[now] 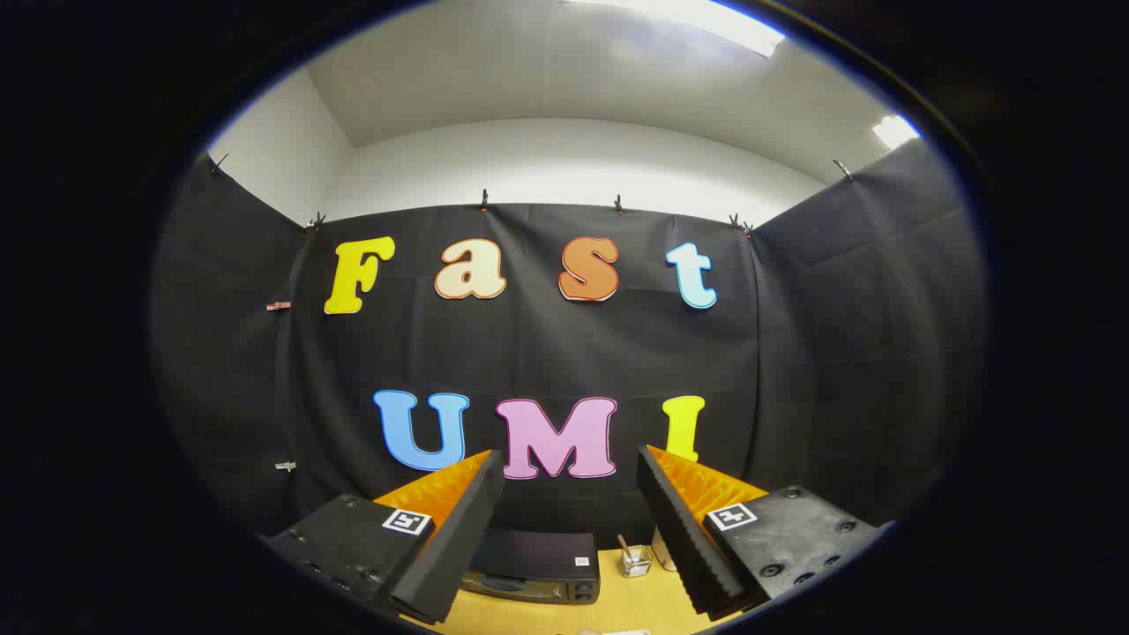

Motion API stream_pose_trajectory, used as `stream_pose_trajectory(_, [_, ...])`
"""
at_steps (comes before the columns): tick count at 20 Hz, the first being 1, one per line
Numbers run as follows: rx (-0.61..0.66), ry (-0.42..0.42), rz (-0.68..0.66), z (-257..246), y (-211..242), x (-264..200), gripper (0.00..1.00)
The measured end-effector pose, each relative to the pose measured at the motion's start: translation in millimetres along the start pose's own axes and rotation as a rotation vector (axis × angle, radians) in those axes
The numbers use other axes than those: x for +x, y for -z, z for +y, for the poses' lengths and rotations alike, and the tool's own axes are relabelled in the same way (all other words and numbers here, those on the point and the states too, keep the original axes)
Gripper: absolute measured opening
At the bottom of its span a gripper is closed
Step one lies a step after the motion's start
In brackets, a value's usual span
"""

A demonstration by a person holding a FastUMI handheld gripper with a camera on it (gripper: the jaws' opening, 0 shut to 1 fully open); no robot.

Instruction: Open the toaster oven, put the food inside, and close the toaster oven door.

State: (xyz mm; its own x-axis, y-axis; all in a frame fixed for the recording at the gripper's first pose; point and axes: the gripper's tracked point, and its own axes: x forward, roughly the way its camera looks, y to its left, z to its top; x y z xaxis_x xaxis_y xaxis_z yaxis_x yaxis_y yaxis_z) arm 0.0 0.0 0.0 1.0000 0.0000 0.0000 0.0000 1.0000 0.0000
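The tool (569, 529) was held high and pointed mostly at the booth's wall, with its two fingers (459, 529) spread wide apart and nothing between them. No finger touched anything.

The toaster oven (536, 566) stood low between the fingers and well beyond them, on the wooden tabletop (617, 604), close to the wall. It was dark, with its knobs at the right end of the front. Its door seemed to be closed, but the part in view was small and partly behind the left finger, so I could not be sure. To the right of the oven, just beside it, stood a small glass jar (634, 561) with a thin stick in it, and a pale object (663, 551) was half hidden behind the right finger; what it was I could not tell. The food could not be made out.

In my judgement the task was at its very beginning: the first step, opening the door, was not yet done. The next move would call for lowering the tool and tilting it down toward the oven, then bringing the open fingers to the door handle at the front.

Counted: one toaster oven, one glass jar, one stick in it, one pale object, one tool with two fingers
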Motion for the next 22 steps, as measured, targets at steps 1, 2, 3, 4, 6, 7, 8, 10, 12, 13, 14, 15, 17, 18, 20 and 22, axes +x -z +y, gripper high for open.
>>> stream_pose_trajectory(1, [-0.002,0.003,0.002,-0.1,-0.5,-0.1,0.97])
stream_pose_trajectory(2, [-0.006,0.007,0.003,-1.3,0.2,-0.5,0.97])
stream_pose_trajectory(3, [-0.01,0.012,0.004,-1.6,0.6,-0.8,0.97])
stream_pose_trajectory(4, [-0.014,0.014,0.004,-1.7,0.6,-2.0,0.97])
stream_pose_trajectory(6, [-0.016,0.011,0.008,1.4,0.9,-3.1,0.97])
stream_pose_trajectory(7, [-0.016,0.008,0.008,3.0,0.7,-2.5,0.97])
stream_pose_trajectory(8, [-0.017,0.008,0.008,3.2,0.6,-2.7,0.97])
stream_pose_trajectory(10, [-0.018,0.006,0.009,4.8,0.9,-3.3,0.97])
stream_pose_trajectory(12, [-0.019,0.004,0.009,6.0,0.1,-4.0,0.97])
stream_pose_trajectory(13, [-0.019,0.005,0.008,6.2,-0.4,-3.7,0.97])
stream_pose_trajectory(14, [-0.019,0.005,0.007,6.3,-0.5,-4.3,0.97])
stream_pose_trajectory(15, [-0.018,0.005,0.006,6.7,-0.9,-4.4,0.97])
stream_pose_trajectory(17, [-0.019,0.006,0.007,6.1,-0.3,-4.6,0.97])
stream_pose_trajectory(18, [-0.019,0.007,0.008,6.1,0.2,-6.1,0.97])
stream_pose_trajectory(20, [-0.017,0.01,0.006,5.6,-0.2,-4.4,0.97])
stream_pose_trajectory(22, [-0.014,0.013,0.009,5.0,1.8,-3.9,0.97])
